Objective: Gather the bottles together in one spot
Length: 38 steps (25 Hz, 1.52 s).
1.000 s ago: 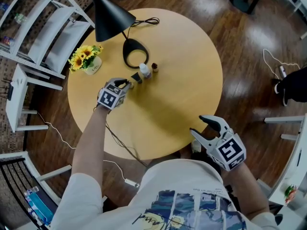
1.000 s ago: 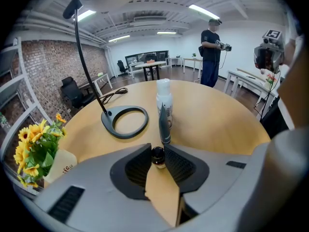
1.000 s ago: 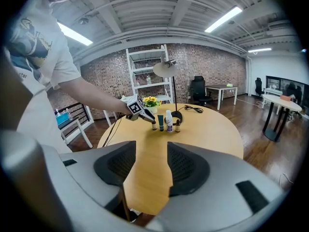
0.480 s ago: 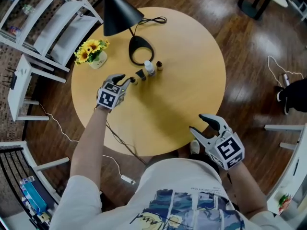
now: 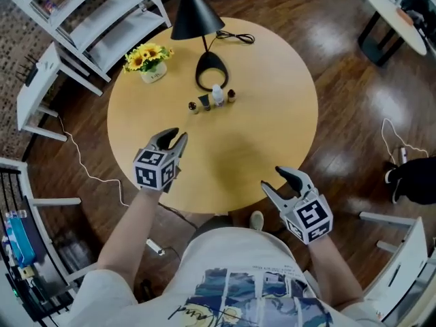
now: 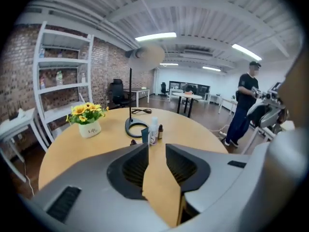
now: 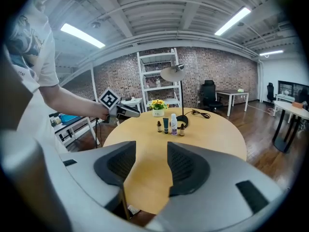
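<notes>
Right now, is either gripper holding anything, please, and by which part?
Nothing is held: the left gripper, its jaws just opened wider, and the right gripper are both open and empty.

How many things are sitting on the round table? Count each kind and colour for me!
Brown bottles: 2
White bottle: 1
Dark teal bottle: 1
Lamp: 1
Flower pot: 1
Total: 6
</notes>
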Tool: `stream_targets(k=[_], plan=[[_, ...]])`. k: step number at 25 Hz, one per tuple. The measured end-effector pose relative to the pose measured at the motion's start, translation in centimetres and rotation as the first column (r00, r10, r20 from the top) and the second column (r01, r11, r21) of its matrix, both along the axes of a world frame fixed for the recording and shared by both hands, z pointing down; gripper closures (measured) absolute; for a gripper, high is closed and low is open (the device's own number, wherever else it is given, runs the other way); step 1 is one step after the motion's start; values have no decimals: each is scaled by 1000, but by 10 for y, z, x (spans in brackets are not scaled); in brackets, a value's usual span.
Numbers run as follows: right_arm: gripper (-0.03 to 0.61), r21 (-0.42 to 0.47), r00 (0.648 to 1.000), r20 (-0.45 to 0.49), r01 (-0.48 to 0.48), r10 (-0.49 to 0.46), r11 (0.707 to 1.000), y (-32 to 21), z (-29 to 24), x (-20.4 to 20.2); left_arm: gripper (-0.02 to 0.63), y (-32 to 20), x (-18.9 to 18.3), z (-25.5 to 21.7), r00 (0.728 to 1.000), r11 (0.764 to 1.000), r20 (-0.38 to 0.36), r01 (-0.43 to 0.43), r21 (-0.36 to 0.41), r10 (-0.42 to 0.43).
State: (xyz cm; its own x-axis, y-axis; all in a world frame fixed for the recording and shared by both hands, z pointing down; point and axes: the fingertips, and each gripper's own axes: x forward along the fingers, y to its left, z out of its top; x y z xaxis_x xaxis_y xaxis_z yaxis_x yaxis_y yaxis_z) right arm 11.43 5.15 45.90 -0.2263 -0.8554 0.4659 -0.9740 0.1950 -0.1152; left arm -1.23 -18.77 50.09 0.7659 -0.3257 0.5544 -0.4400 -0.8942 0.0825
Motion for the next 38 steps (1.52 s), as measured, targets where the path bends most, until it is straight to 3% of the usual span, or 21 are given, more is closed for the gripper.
stream_targets(k=[3, 5, 7, 9, 13, 16, 24, 38], plan=[[350, 18, 1000, 10, 2, -2, 1000, 12, -2, 3, 511, 46, -16, -9, 995, 995, -60, 81, -54, -84], [350, 22, 1000, 8, 13, -13, 1000, 21, -2, 6, 513, 73, -27, -15, 987, 989, -78, 137, -50, -140], [350, 19, 999, -6, 32, -32, 999, 28, -2, 10, 593, 97, -39, -19, 979, 980, -58, 196, -21, -197], [350, 14, 999, -11, 54, -54, 998, 35, -2, 10, 594, 119, -48, -19, 970, 971, -42, 238, -14, -238], [350, 17, 996, -20, 86, -85, 996, 48, -2, 10, 592, 161, -65, -13, 947, 944, -39, 314, -99, -319], [350, 19, 994, -24, 110, -110, 994, 60, -3, 8, 592, 186, -77, -10, 930, 926, -38, 358, -121, -365], [350, 43, 999, -20, 50, -50, 998, 80, 0, 18, 592, 232, -91, -32, 932, 932, -14, 361, -27, -362], [350, -1, 998, -34, -47, 47, 999, 124, -10, -31, 557, 258, -136, -37, 952, 951, -32, 302, -71, -305]])
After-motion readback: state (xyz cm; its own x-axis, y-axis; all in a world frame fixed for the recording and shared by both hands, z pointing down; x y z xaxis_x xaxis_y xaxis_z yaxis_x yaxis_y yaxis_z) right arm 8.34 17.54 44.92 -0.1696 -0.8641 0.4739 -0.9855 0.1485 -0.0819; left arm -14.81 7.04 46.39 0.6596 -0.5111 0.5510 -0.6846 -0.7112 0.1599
